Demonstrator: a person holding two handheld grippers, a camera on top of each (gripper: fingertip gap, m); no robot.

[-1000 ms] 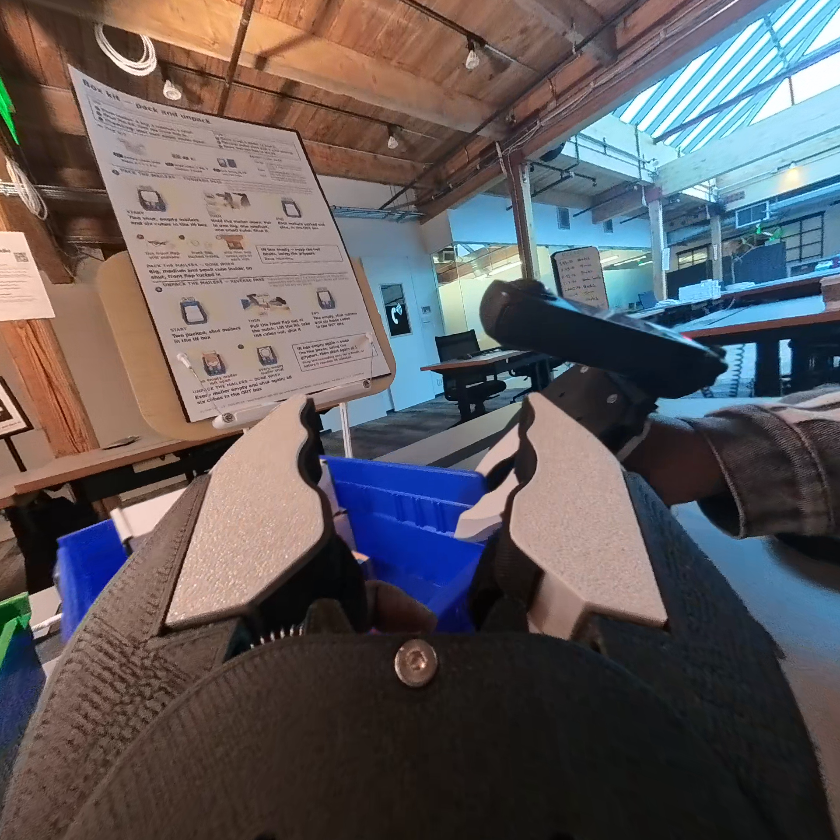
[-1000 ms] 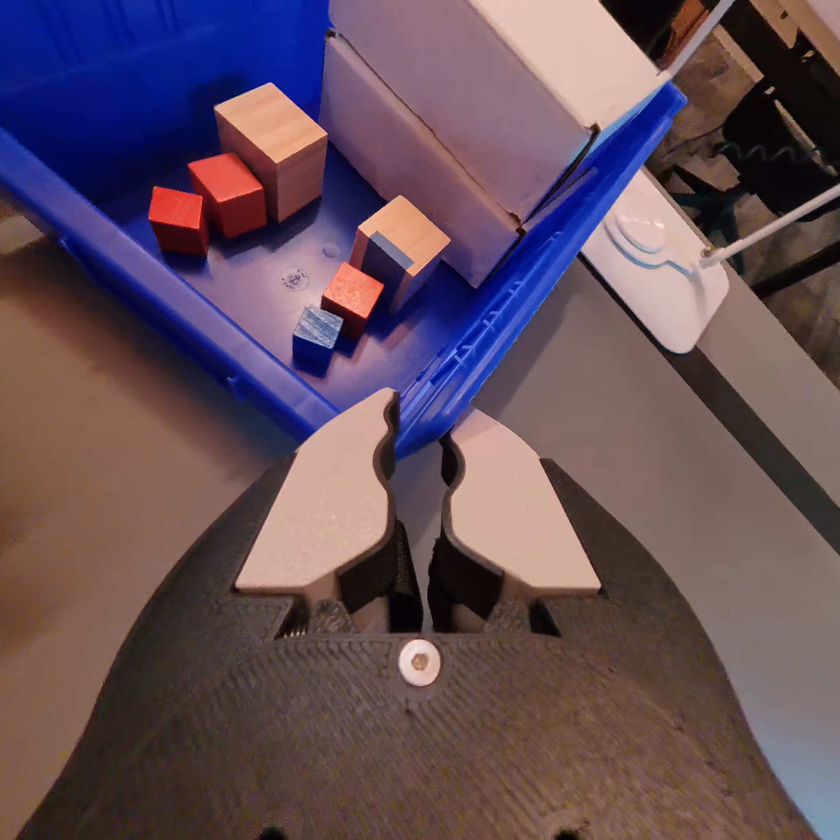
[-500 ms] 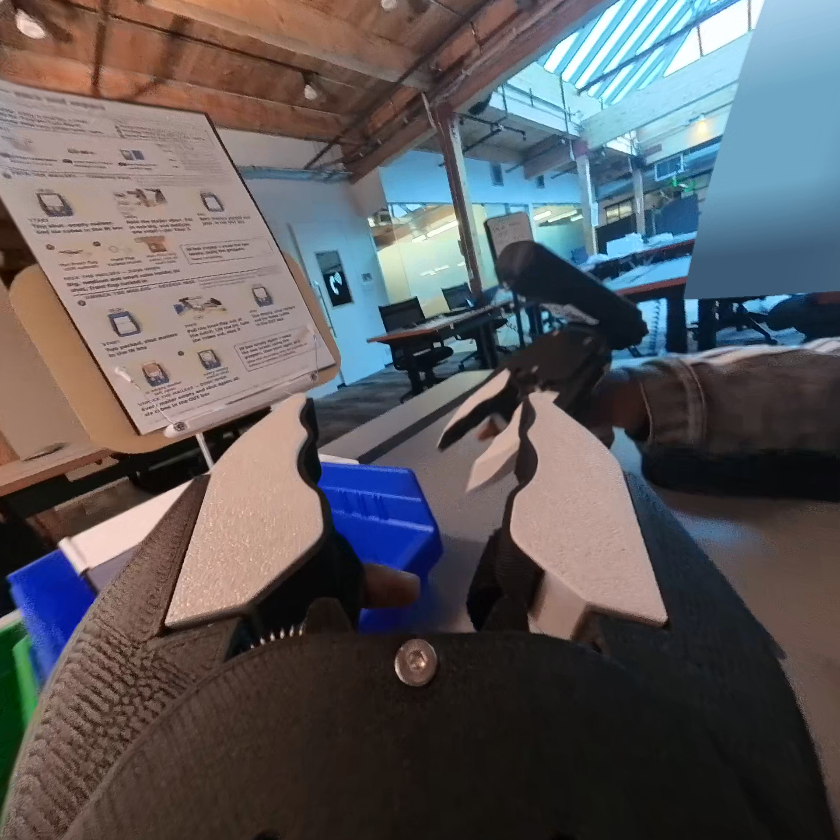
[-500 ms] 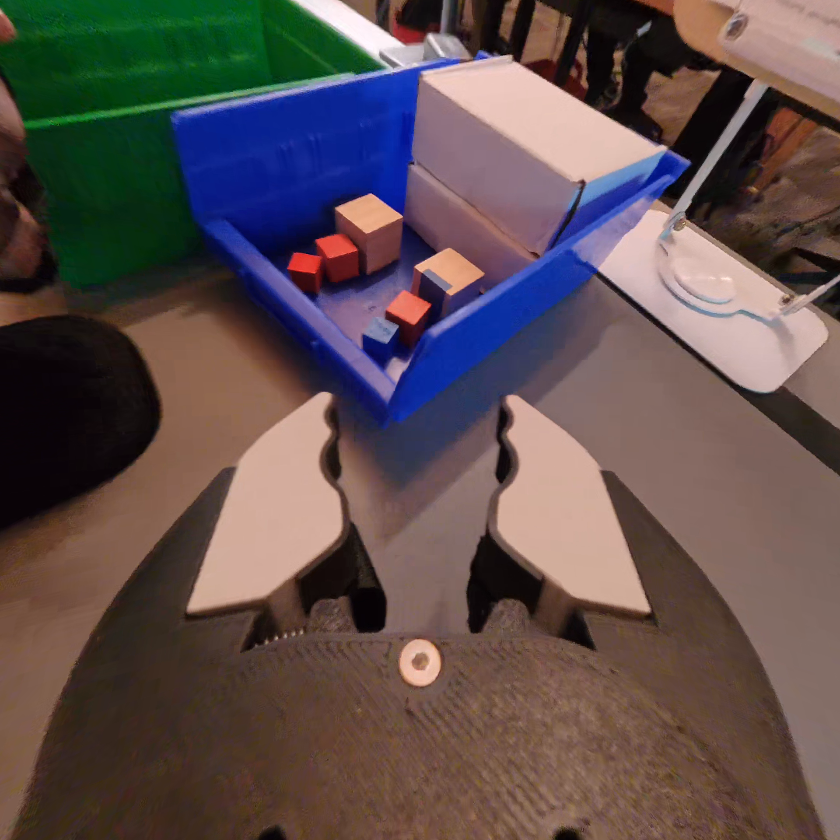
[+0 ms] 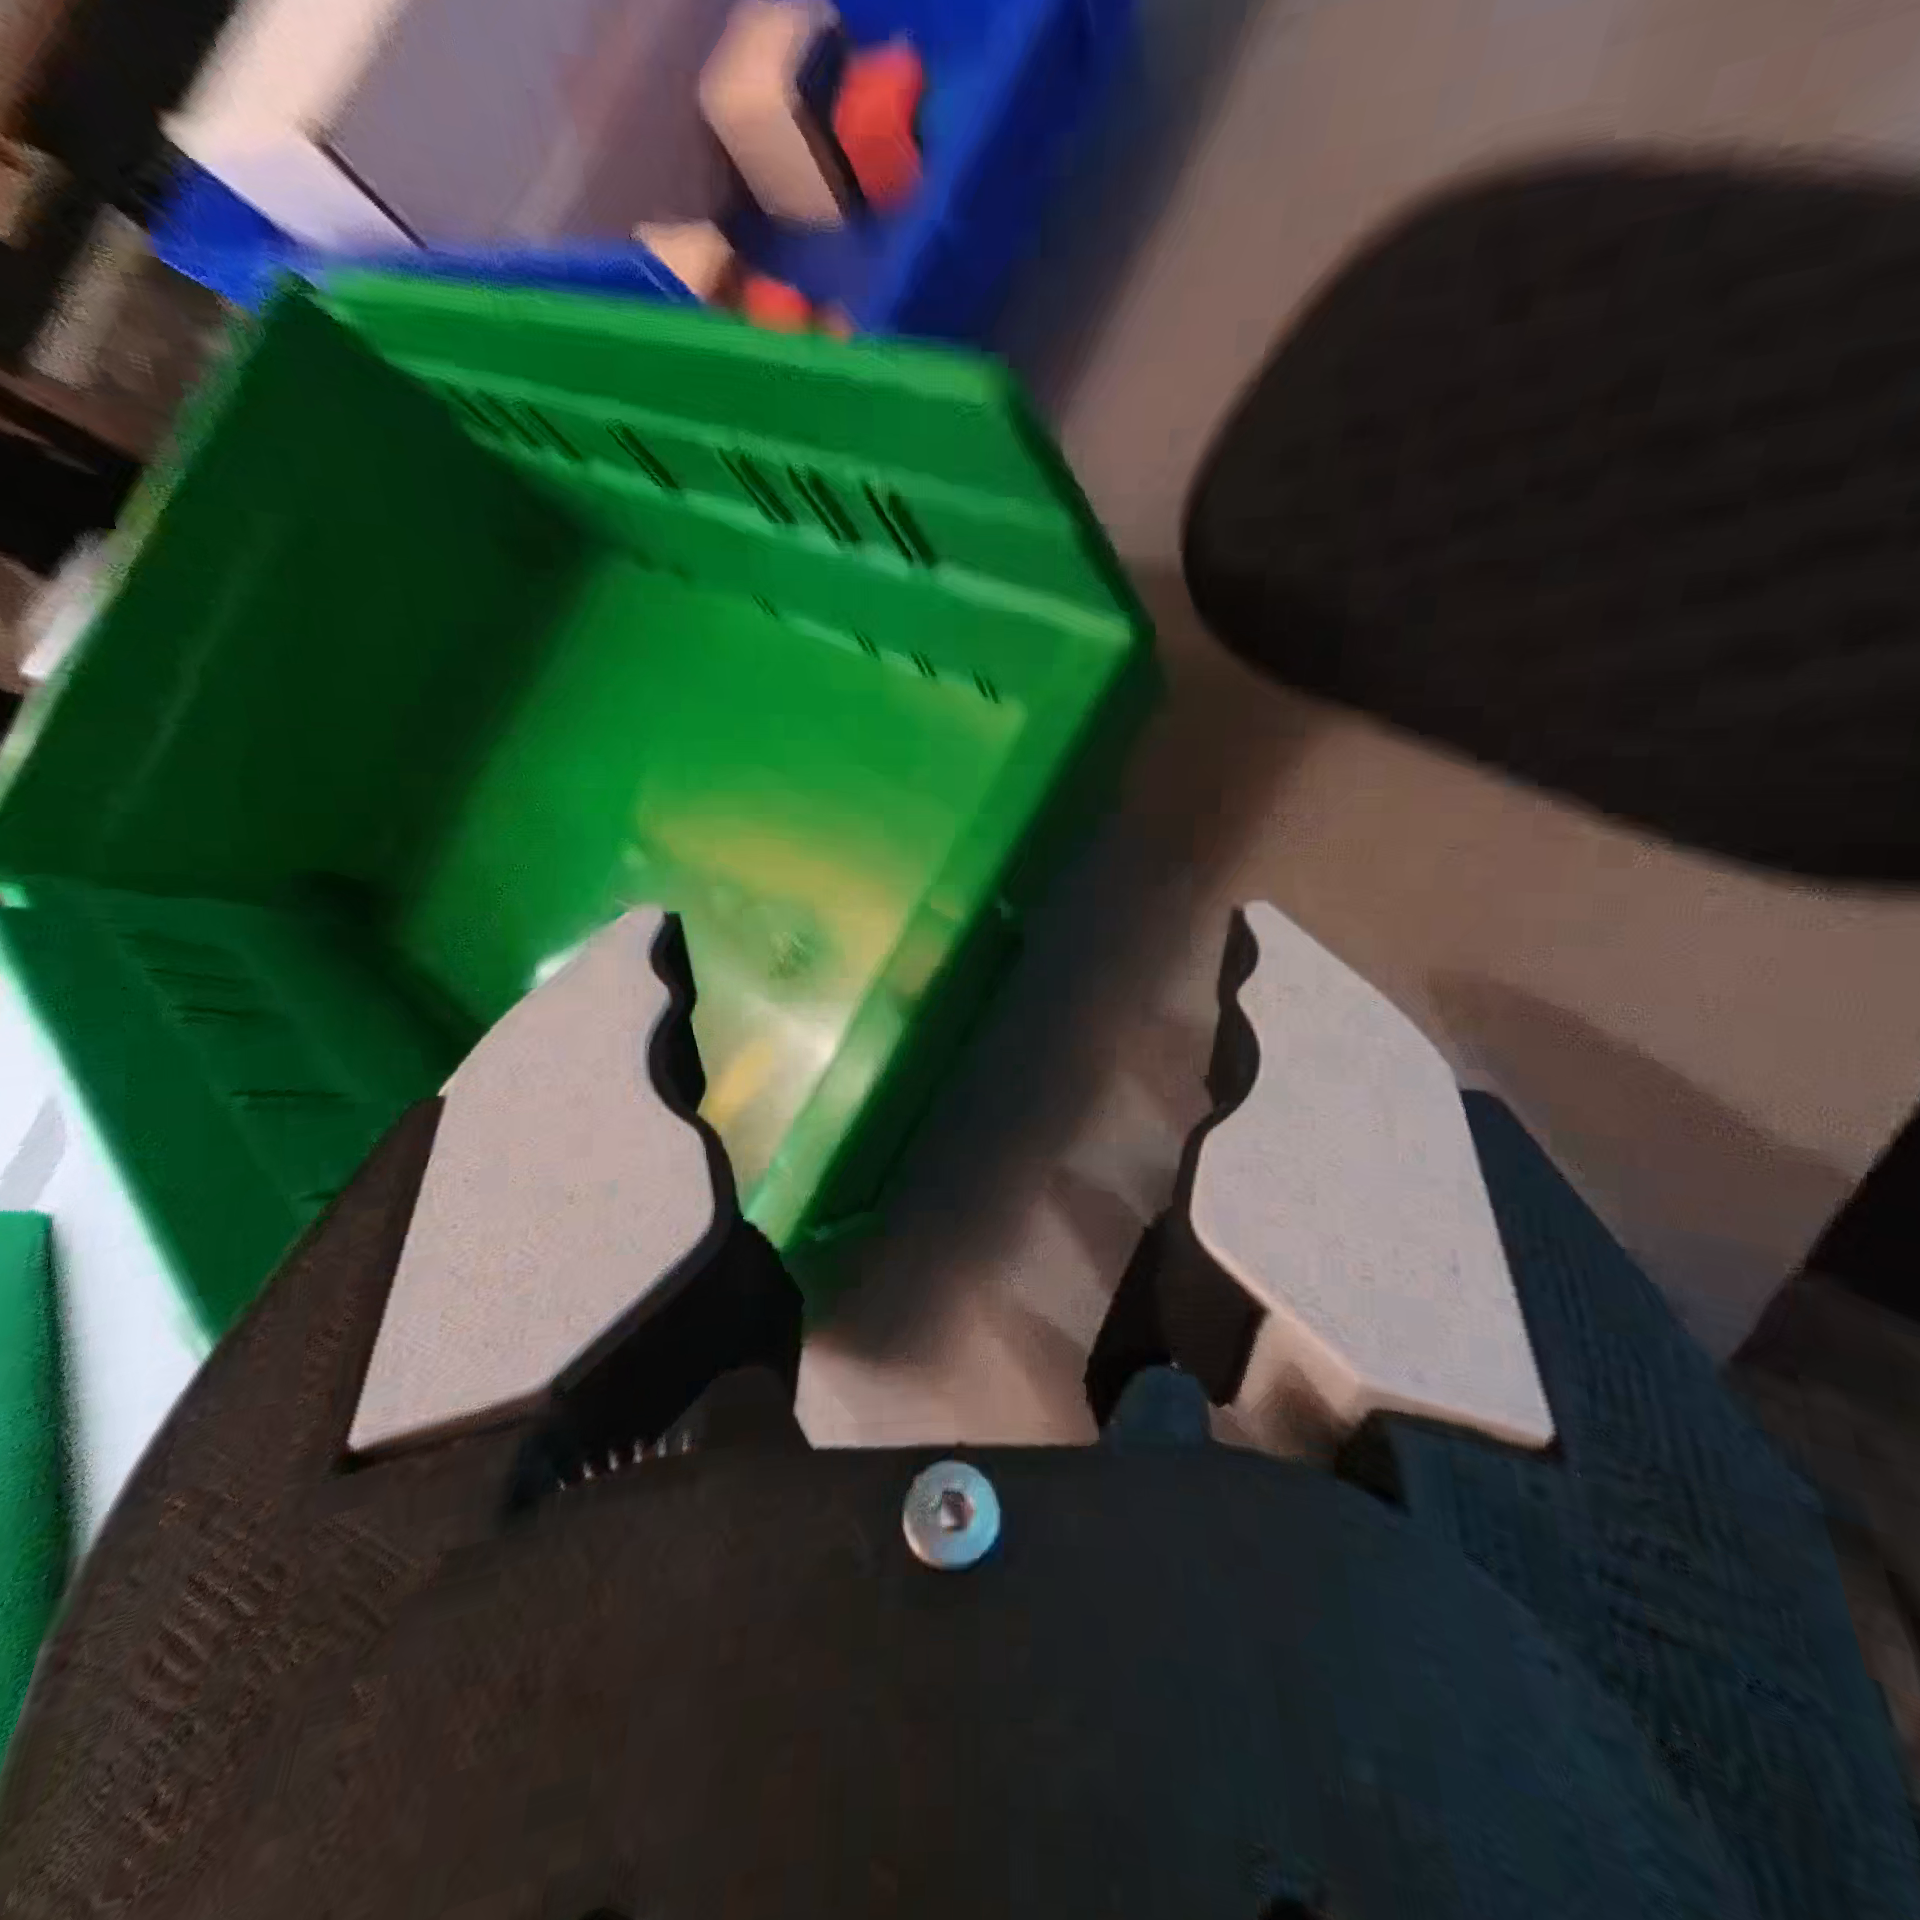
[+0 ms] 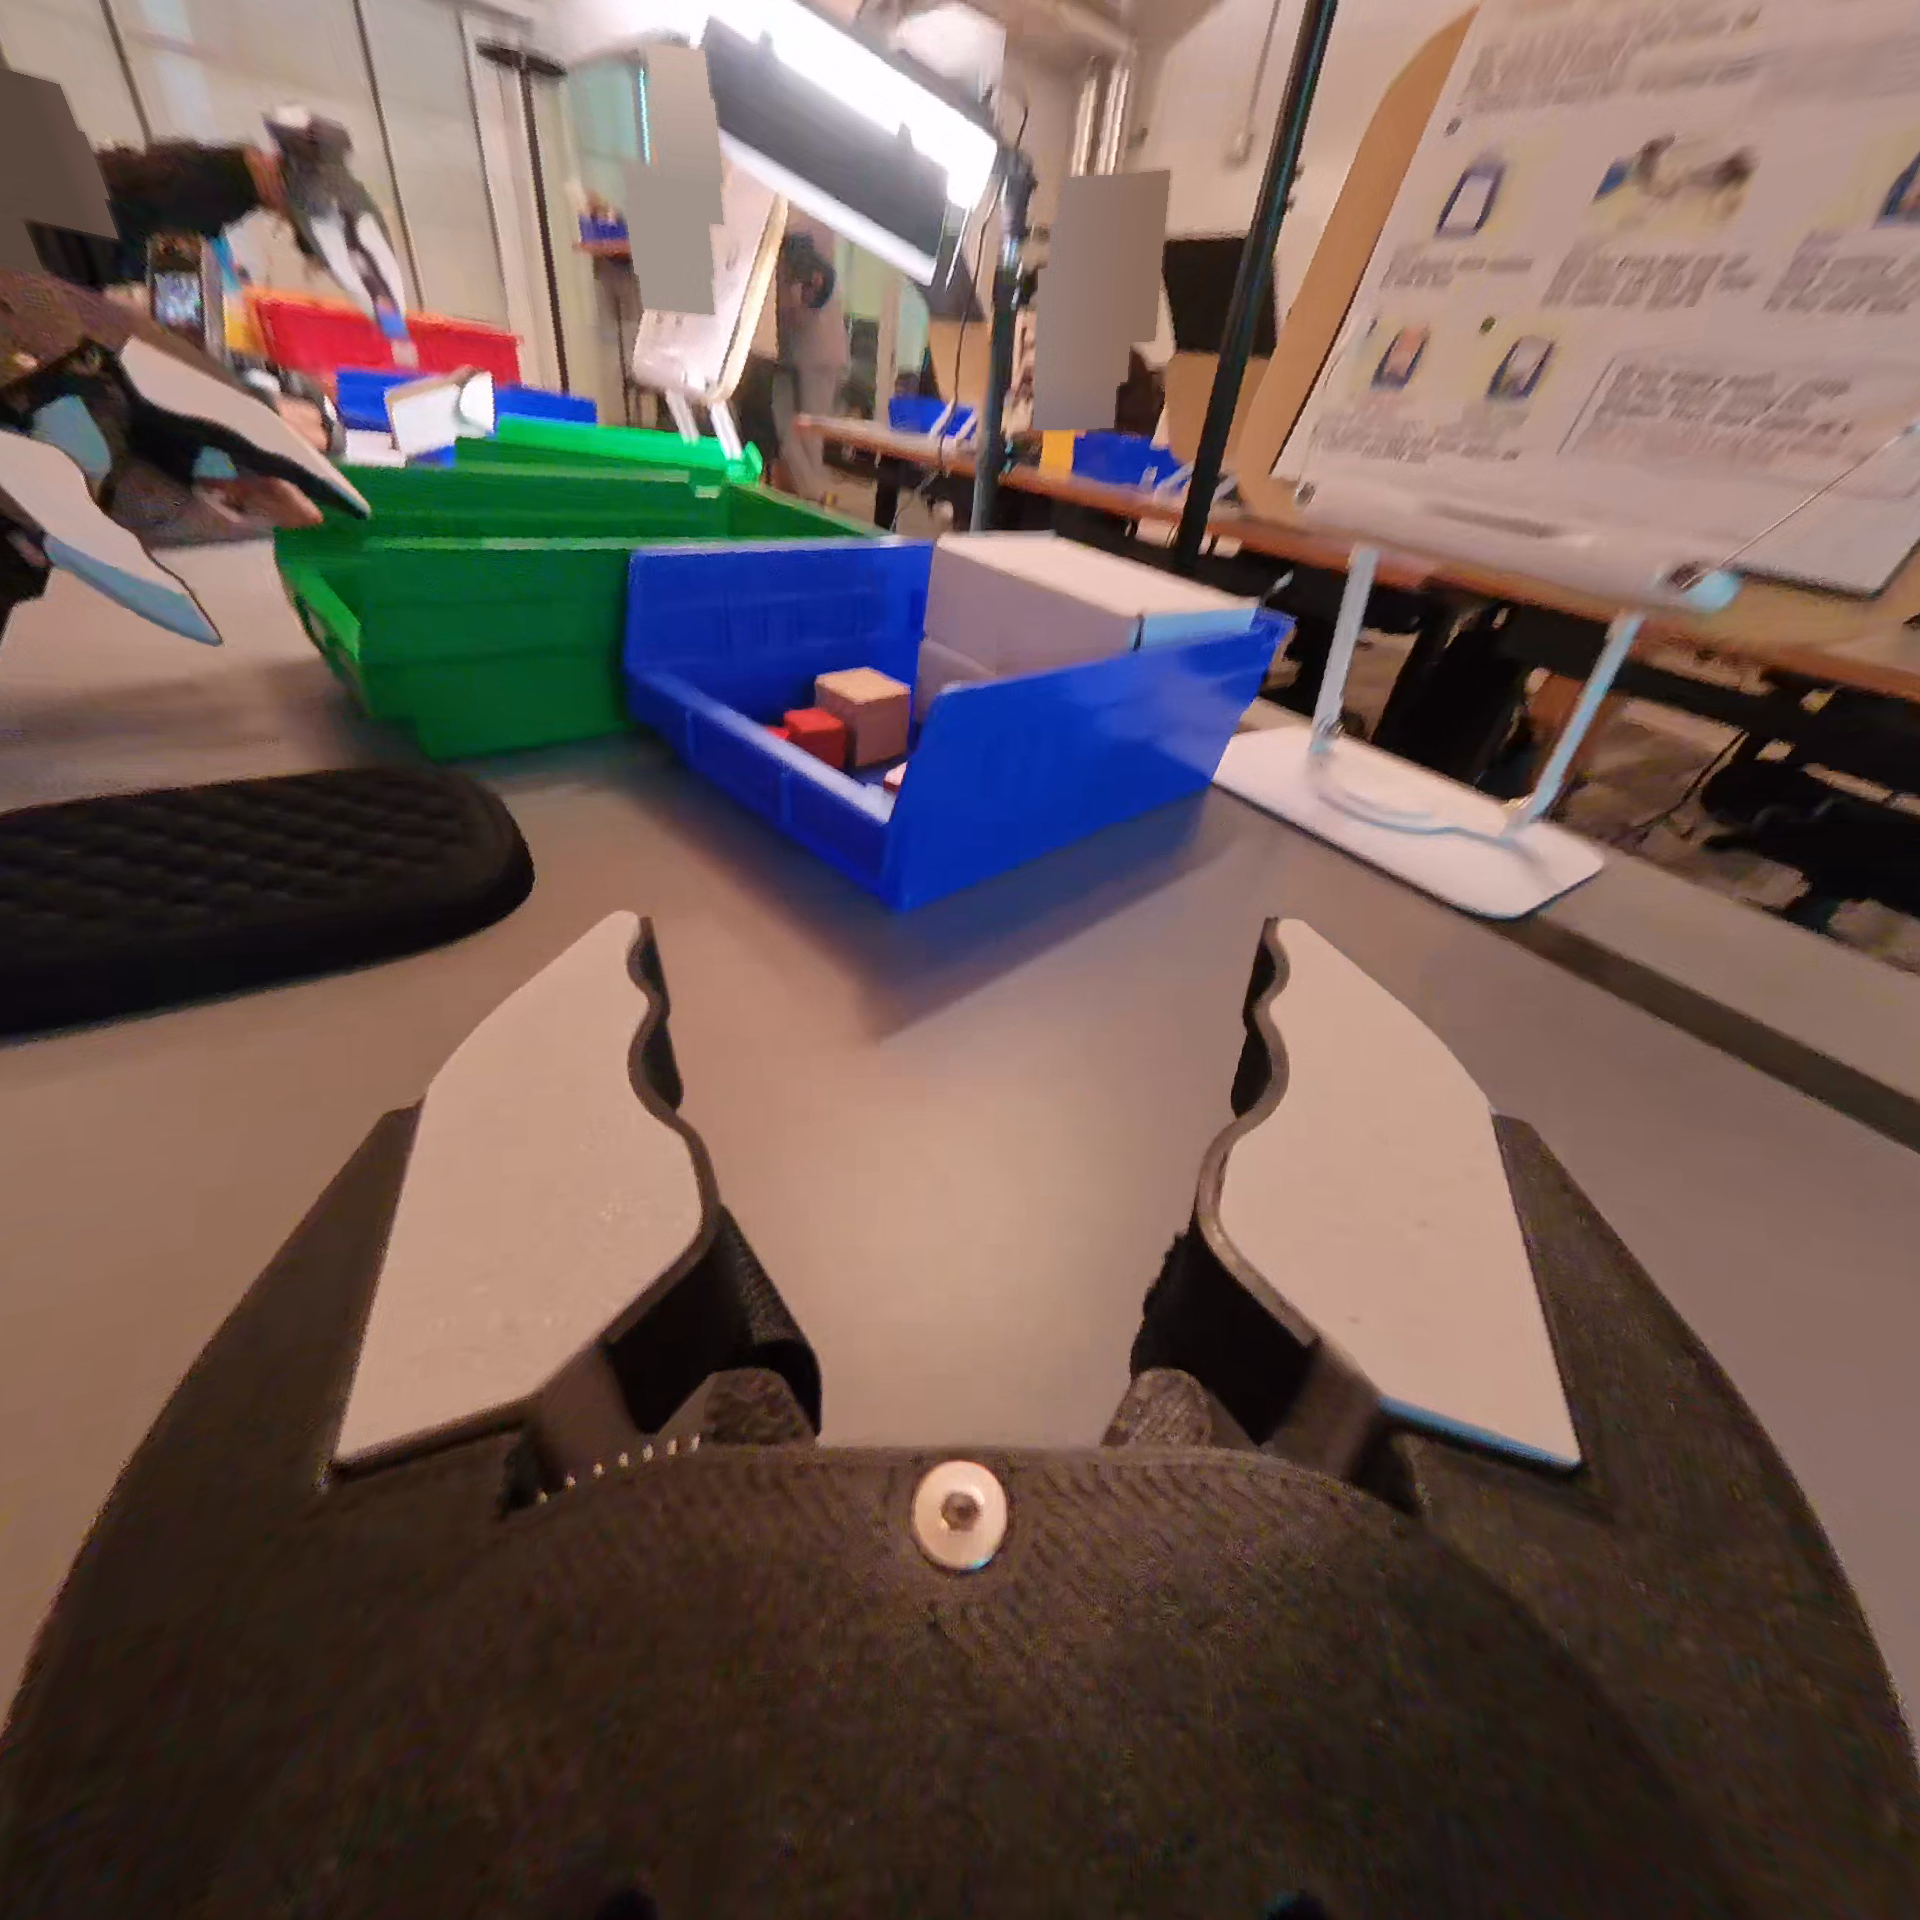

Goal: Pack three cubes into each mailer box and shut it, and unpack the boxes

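Both grippers stood wide, holding nothing — right gripper (image 6: 951,1023) low over bare grey table (image 6: 935,1195), left gripper (image 5: 951,1013) above the ribbed green bin (image 5: 582,665). Wooden cubes (image 6: 860,717) and white cardboard mailer boxes (image 6: 1049,603) sat in the blue bin (image 6: 1039,769) — a textured black pad (image 6: 239,883) lay nearby.

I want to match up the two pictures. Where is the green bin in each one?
Left wrist view: the green bin fills the left and middle, blurred, just beyond the left gripper, whose jaws are open.
Right wrist view: the green bin sits on the table at upper left, far beyond the open right gripper.
Shared landmark: the blue bin right beside it, at the top in the left wrist view.
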